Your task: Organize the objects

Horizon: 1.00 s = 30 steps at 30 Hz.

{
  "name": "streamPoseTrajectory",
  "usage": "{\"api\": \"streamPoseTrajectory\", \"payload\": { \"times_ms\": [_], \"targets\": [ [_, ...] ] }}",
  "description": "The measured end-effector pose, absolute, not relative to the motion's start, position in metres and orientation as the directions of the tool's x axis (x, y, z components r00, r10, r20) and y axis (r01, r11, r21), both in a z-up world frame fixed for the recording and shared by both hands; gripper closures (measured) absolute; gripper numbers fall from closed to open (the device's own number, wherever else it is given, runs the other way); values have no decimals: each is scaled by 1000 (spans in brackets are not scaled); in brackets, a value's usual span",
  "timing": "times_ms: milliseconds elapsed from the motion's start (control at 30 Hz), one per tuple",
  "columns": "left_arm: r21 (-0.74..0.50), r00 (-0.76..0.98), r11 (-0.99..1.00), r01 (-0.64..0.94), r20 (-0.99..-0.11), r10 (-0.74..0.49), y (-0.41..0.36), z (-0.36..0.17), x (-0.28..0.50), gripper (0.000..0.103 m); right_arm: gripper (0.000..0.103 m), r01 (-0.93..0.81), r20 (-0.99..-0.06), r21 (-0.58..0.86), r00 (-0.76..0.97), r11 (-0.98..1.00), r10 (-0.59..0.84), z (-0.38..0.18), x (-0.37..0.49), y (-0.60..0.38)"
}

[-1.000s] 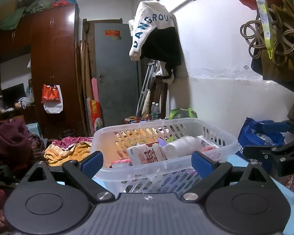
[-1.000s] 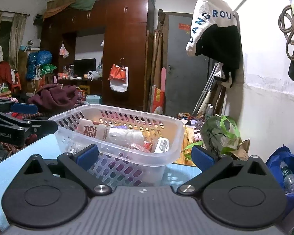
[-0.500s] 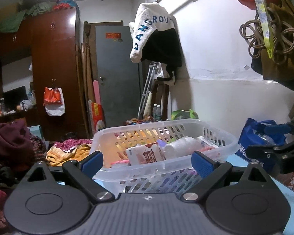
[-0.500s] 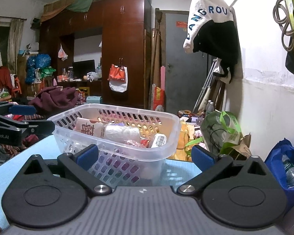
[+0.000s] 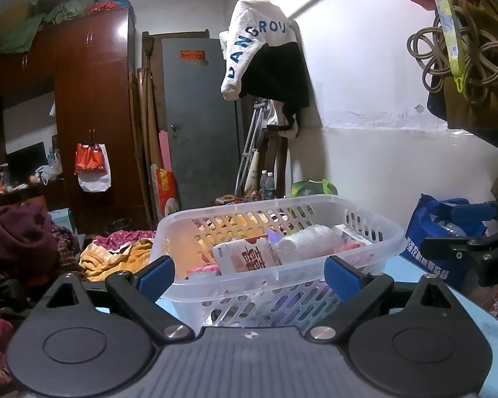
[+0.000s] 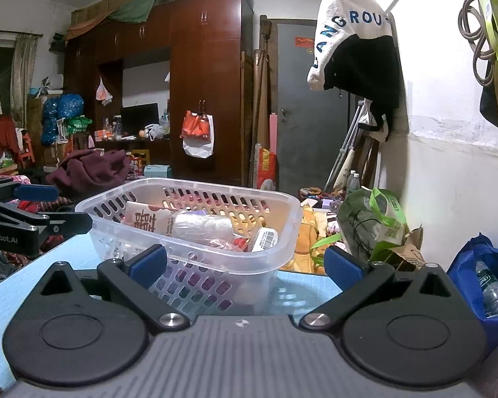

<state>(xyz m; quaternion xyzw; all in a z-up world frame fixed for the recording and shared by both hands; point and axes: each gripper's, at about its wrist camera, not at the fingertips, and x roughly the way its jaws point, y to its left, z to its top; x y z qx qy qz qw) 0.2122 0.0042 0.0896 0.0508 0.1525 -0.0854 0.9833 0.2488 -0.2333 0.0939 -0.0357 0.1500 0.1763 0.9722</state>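
A clear plastic basket (image 5: 292, 275) stands on the light blue table (image 6: 302, 288). It holds a white packet with red characters (image 5: 245, 258), a white wrapped roll (image 5: 308, 243) and other small items. My left gripper (image 5: 249, 273) is open and empty, just in front of the basket's near wall. My right gripper (image 6: 244, 263) is open and empty, in front of the basket (image 6: 196, 232) on its right side. The right gripper shows at the right edge of the left wrist view (image 5: 471, 242); the left gripper shows at the left edge of the right wrist view (image 6: 26, 219).
A blue bag (image 5: 438, 232) with bottles sits past the table's right edge. A green bag (image 6: 375, 225) and clothes lie on the floor beyond. A wardrobe (image 6: 199, 99), a grey door (image 5: 199, 122) and hanging clothes (image 5: 265, 59) line the walls.
Both views have shifted slightly; the basket sits a little lower and nearer in the frames. Both grippers stay open and empty.
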Motion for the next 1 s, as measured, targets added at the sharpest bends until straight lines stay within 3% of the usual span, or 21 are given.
{"api": "streamPoseTrajectory", "payload": {
  "times_ms": [467,600,1000],
  "targets": [
    [83,938,970,228,-284,-196,0,91,207,5,0,-369,-305,-14,887,929,347,94,250,-231],
    [141,962,978,153,-250,-114,-7,91,203,5,0,-371,-309,-16,885,929,348,93,251,-230],
    [93,946,979,184,-289,-150,-4,91,207,5,0,-365,-304,-12,888,931,345,93,248,-232]
  ]
}}
